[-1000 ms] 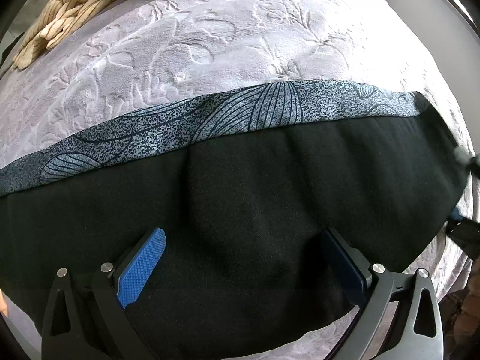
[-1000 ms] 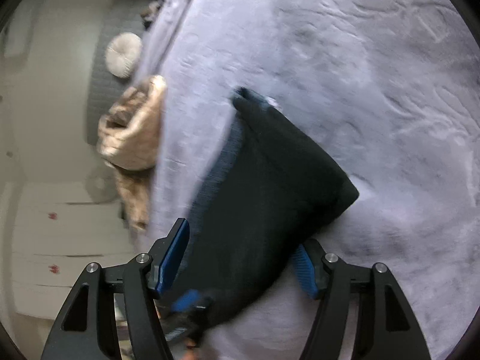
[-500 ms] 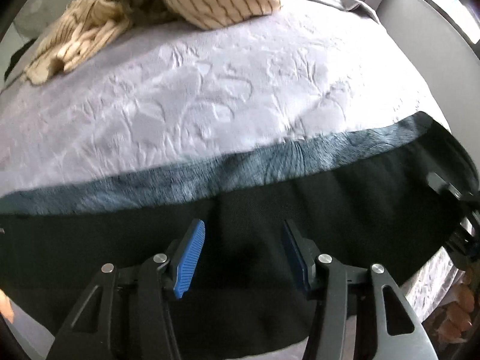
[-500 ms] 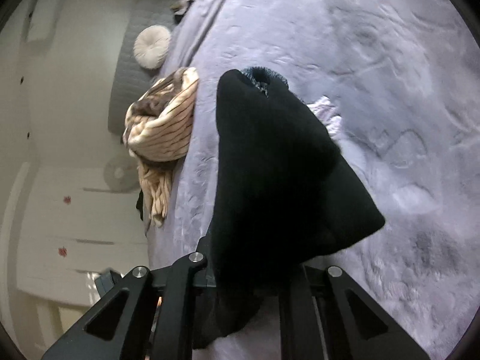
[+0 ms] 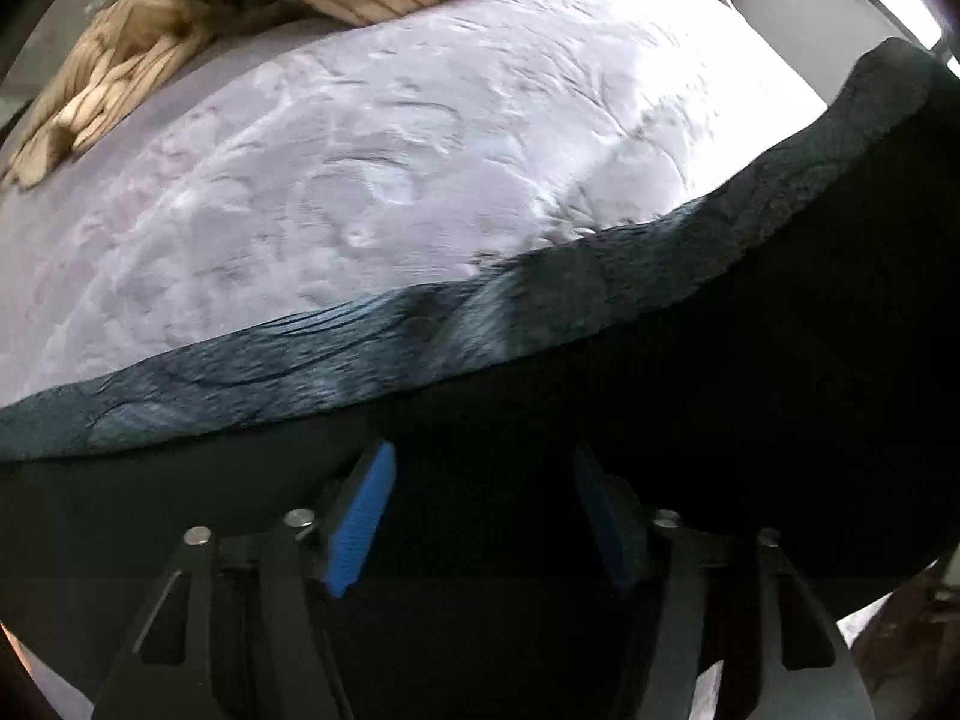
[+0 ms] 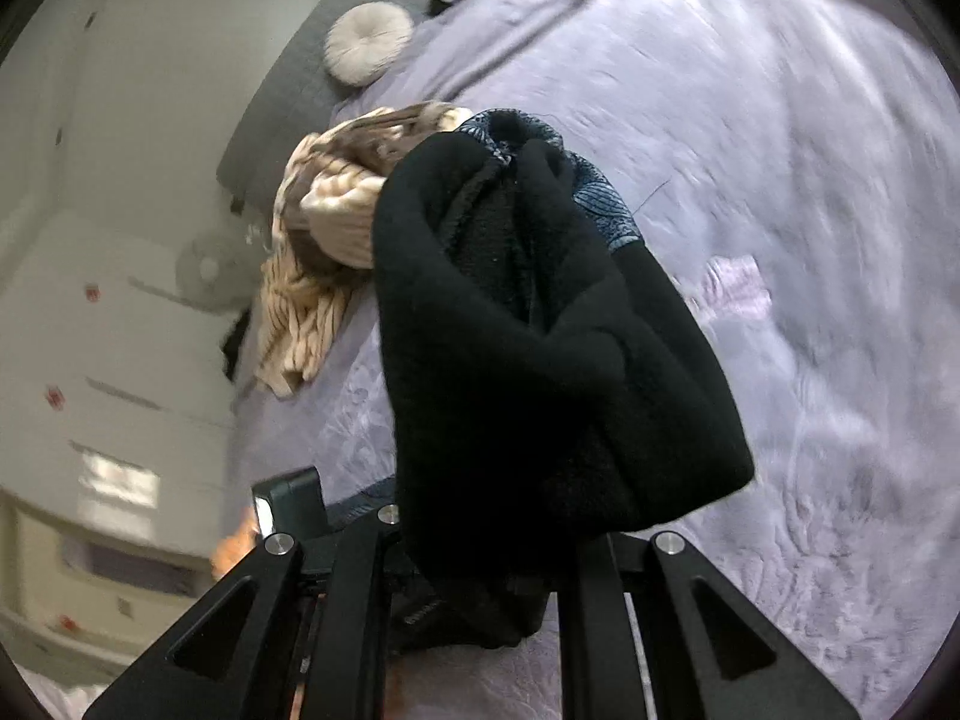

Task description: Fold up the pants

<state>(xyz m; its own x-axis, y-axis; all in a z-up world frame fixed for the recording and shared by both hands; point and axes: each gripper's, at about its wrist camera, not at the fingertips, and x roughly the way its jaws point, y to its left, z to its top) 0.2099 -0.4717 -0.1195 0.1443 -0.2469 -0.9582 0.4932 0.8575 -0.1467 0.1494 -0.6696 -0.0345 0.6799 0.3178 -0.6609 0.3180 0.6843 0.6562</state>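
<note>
left wrist view: the left gripper [image 5: 480, 510] stands part open over the black pants [image 5: 720, 420] on the lilac bedspread [image 5: 360, 180], jaws just widening, apparently not pinching cloth. right wrist view: the right gripper [image 6: 480, 570] clamps a lifted bunch of pants [image 6: 510, 360] above the bedspread [image 6: 810, 240].

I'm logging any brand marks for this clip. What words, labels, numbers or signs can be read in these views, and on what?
None can be read.
Small pale lettering on the black part under the pants, at the right gripper: too small and blurred to read.
Red marks on the white cabinet: blurred spots, no legible text.
</note>
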